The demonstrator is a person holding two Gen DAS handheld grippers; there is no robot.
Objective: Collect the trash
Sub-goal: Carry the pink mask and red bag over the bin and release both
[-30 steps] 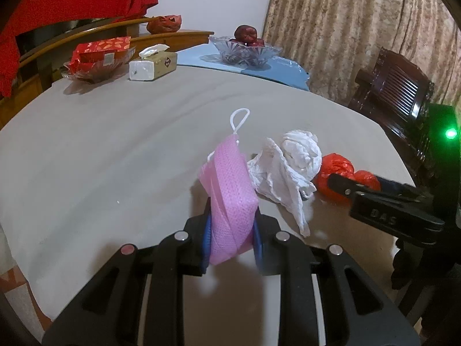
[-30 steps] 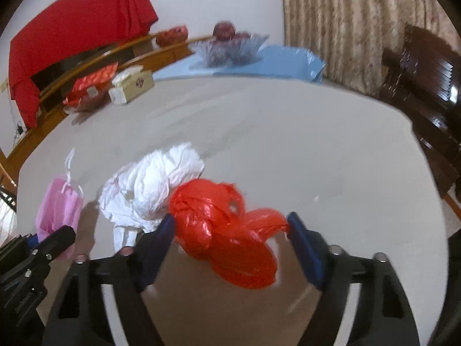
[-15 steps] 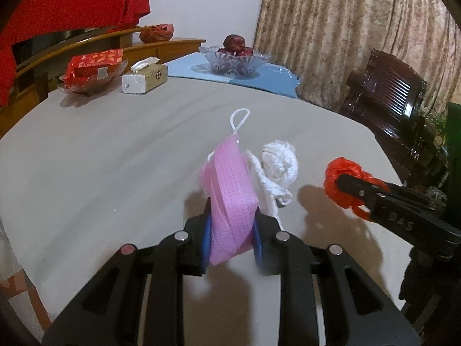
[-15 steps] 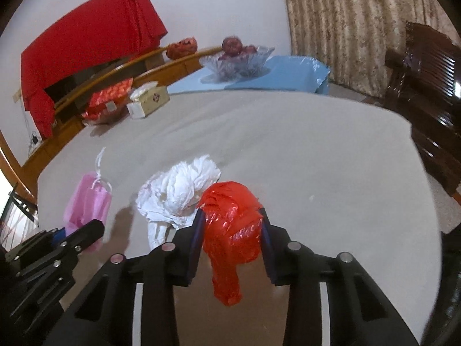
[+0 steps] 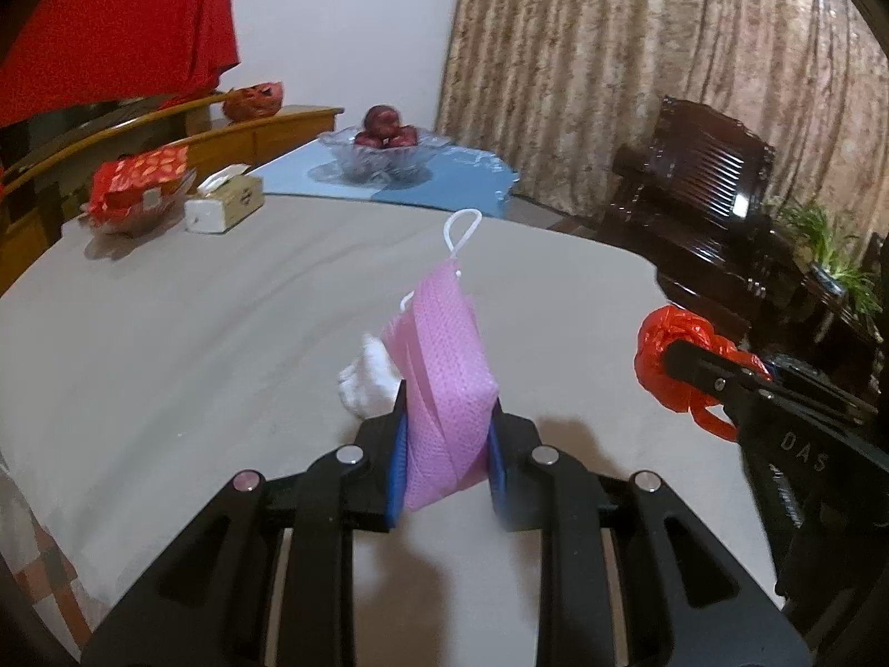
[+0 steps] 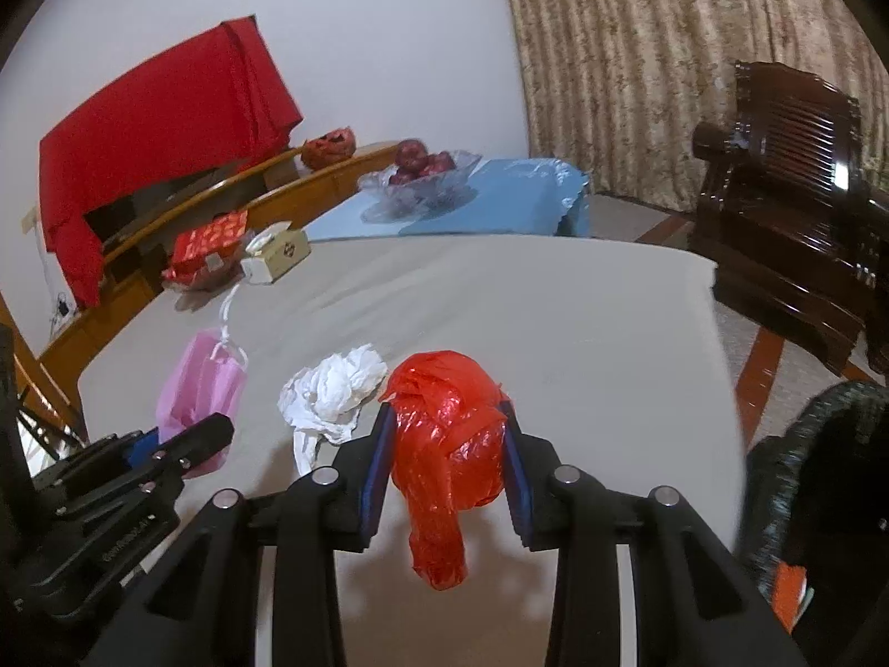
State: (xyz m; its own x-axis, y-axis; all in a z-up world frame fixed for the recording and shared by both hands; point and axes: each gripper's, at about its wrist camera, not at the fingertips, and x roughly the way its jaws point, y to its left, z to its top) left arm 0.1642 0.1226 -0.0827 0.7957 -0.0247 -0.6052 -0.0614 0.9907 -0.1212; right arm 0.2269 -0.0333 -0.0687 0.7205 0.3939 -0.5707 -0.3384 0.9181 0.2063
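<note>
Meanwhile both grippers are full — left gripper (image 5: 447, 444) clamps the pink mask (image 5: 444, 378), right gripper (image 6: 444, 461) the red bag (image 6: 444, 444) — while crumpled tissue (image 6: 330, 389) lies on the table (image 6: 583, 333) between them, nearer the left.

My left fingers (image 5: 447, 461) pinch the pink mask (image 5: 447, 383); a red bag (image 5: 675, 367) hangs at three o'clock, white tissue (image 5: 369, 381) at ten.

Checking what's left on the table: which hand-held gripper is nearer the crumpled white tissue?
Hard to call. The crumpled white tissue lies between them: left hand-held gripper just to its left with the pink mask, right hand-held gripper just to its right with the red bag.
</note>
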